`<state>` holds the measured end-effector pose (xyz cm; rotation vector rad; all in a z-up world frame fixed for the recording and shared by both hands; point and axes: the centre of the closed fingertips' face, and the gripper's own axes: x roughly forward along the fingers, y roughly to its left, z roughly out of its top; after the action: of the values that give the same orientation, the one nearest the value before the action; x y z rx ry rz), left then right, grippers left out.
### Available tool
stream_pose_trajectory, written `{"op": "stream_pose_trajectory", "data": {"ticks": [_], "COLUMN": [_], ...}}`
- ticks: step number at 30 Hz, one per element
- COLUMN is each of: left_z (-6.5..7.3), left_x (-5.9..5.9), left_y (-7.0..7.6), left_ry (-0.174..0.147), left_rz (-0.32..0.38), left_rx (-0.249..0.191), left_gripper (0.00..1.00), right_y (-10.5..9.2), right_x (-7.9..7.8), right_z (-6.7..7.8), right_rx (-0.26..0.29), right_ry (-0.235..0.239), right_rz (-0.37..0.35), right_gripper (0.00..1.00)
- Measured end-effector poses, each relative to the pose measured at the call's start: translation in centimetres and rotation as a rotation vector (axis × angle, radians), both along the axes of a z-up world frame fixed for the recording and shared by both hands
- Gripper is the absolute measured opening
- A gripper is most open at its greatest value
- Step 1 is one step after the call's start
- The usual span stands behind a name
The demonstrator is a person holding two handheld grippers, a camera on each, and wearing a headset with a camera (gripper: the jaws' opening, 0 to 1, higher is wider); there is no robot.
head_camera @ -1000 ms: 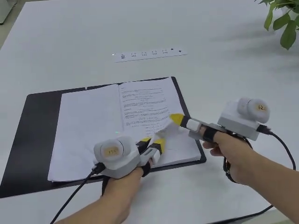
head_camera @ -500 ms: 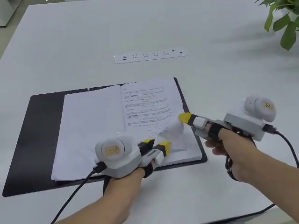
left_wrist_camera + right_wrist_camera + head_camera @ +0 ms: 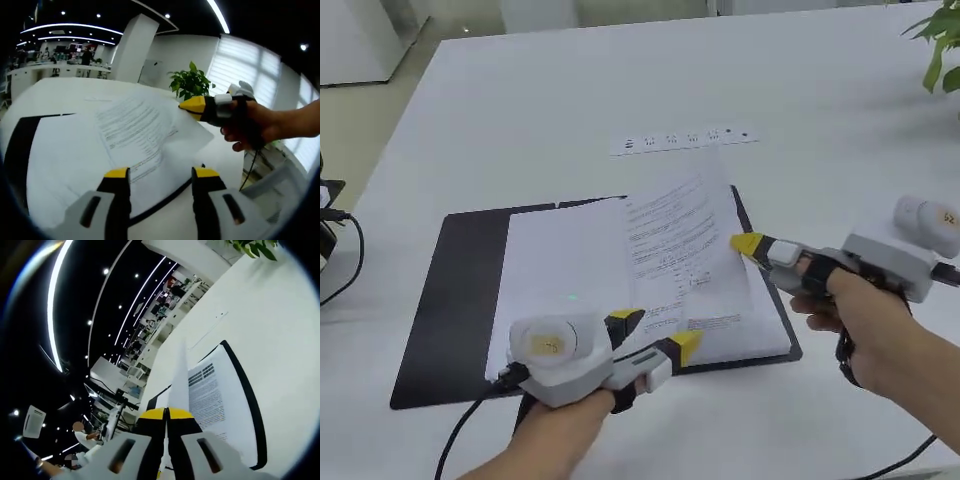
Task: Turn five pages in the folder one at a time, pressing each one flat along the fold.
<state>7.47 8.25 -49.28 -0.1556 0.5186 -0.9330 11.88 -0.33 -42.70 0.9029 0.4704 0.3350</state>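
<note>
Your right gripper point(image 3: 748, 244) has come up since a second ago, and the page point(image 3: 685, 240) has come up with it. The sheet that lay low with only its corner curled now stands steeply over the fold, its top edge reaching toward the power strip point(image 3: 685, 140). Your head has moved too, so the whole scene sits differently in the head view.

The right gripper's yellow tips are clamped on the page's outer edge. In the right gripper view the sheet runs between them as a thin white blade seen edge-on.

Your left gripper point(image 3: 655, 332) is still down at the folder's near edge. Its jaws are spread with nothing between them, one tip over the paper and the other out past the cover. You cannot tell whether either tip touches.

The folder point(image 3: 460, 300) lies open and flat on the white table point(image 3: 520, 100). Its cover is a matte black rectangle, bare along the left side. The lifted page is thin white paper with blocks of small print, bowing softly. The left-hand sheet point(image 3: 560, 270) is blank and smooth. A leafy green plant point(image 3: 945, 45) stands at the far right corner.
</note>
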Motion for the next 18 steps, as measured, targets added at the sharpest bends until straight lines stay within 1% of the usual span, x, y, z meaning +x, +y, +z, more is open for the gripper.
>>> {"op": "stream_pose_trajectory", "data": {"ticks": [1, 2, 3, 5, 6, 8, 9, 10, 11, 13, 14, 15, 16, 17, 18], "left_z": [0.3, 0.6, 0.9, 1.2, 1.3, 1.6, 1.8, 2.0, 2.1, 2.4, 2.5, 2.5, 2.6, 2.7, 2.8], "left_x": [0.0, 0.0, 0.0, 0.1, 0.1, 0.2, 0.2, 0.3, 0.3, 0.3, 0.3, 0.3, 0.3, 0.3, 0.3], "left_y": [0.8, 1.2, 2.0, 3.0, 3.5, 4.8, 5.5, 6.0, 6.8, 7.9, 8.4, 8.9, 9.7, 10.1, 10.7], "left_ry": [-0.010, -0.015, -0.024, -0.042, -0.045, -0.054, -0.060, -0.065, -0.072, -0.084, -0.086, -0.087, -0.092, -0.095, -0.094], "left_rz": [0.008, 0.008, 0.010, 0.016, 0.019, 0.032, 0.039, 0.044, 0.050, 0.057, 0.060, 0.064, 0.073, 0.079, 0.086], "left_rx": [0.008, 0.007, 0.010, 0.023, 0.024, 0.032, 0.034, 0.036, 0.043, 0.050, 0.054, 0.059, 0.060, 0.061, 0.064], "left_gripper": [0.49, 0.49, 0.50, 0.51, 0.51, 0.51, 0.51, 0.52, 0.52, 0.52, 0.52, 0.52, 0.52, 0.52, 0.52], "right_y": [0.4, 0.9, 1.6, 2.6, 3.3, 4.6, 5.0, 5.8, 6.2, 7.4, 7.8, 8.5, 9.0, 9.7, 10.1], "right_x": [0.0, 0.0, 0.1, 0.1, 0.1, 0.1, 0.0, 0.0, -0.1, -0.2, -0.2, -0.3, -0.3, -0.2, -0.2], "right_z": [0.4, 0.8, 1.4, 2.0, 2.4, 2.8, 2.8, 2.9, 3.0, 3.0, 2.9, 2.6, 2.6, 2.5, 2.3], "right_rx": [-0.004, -0.006, -0.008, -0.014, -0.012, -0.025, -0.027, -0.040, -0.053, -0.061, -0.078, -0.117, -0.132, -0.152, -0.171], "right_ry": [-0.006, -0.016, -0.031, -0.042, -0.049, -0.053, -0.050, -0.053, -0.053, -0.042, -0.037, -0.026, -0.022, -0.013, -0.002], "right_rz": [0.005, 0.015, 0.028, 0.043, 0.053, 0.074, 0.082, 0.095, 0.106, 0.123, 0.133, 0.151, 0.158, 0.167, 0.176], "right_gripper": [0.00, 0.00, 0.00, 0.00, 0.00, 0.00, 0.00, 0.00, 0.00, 0.00, 0.00, 0.00, 0.00, 0.00, 0.00]}}
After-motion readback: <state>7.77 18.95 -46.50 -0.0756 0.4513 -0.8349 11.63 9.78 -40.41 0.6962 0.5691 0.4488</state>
